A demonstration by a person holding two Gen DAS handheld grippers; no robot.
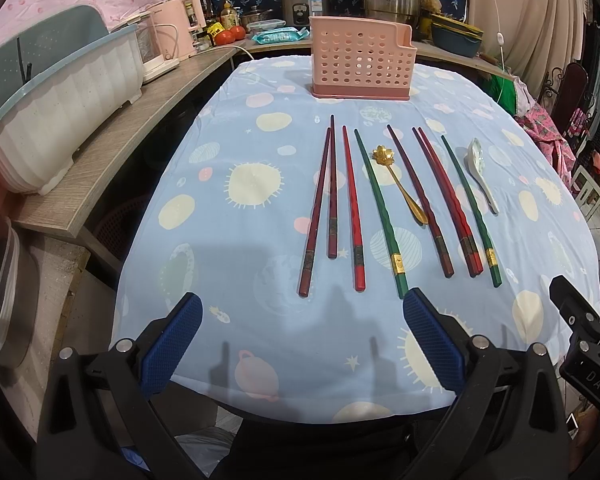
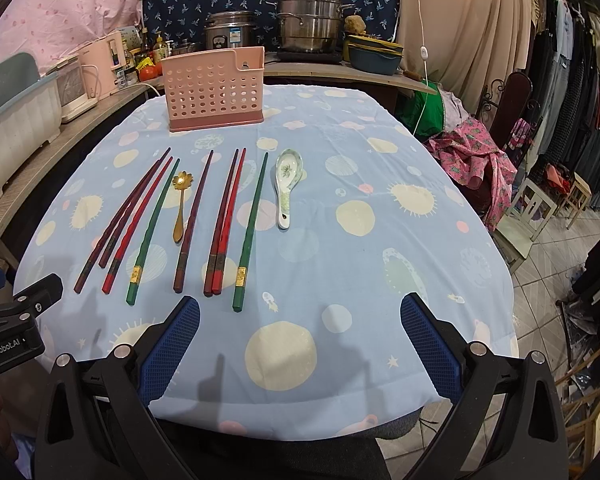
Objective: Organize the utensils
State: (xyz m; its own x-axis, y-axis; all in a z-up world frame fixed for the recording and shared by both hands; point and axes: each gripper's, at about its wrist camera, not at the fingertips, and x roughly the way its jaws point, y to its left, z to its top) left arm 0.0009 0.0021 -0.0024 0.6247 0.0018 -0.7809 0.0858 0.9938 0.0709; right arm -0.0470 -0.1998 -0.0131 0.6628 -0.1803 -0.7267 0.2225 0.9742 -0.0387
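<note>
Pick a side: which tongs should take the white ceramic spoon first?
Right. The white ceramic spoon is the rightmost utensil, lying nearer the open right tongs; the left tongs face the dark red chopsticks at the far-left end.

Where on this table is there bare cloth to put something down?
Free: right of the white spoon to the cloth's edge, the near strip before both open grippers, and the band between the pink holder and utensil tips. Crowded: the chopstick row.

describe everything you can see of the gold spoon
The gold spoon is small, shiny and metallic-looking, with a flower-shaped bowl and a slim handle that widens at its end. It lies flat on the blue tablecloth, bowl toward the pink utensil holder, between a green chopstick and a dark red chopstick. Neither gripper touches it.
</note>
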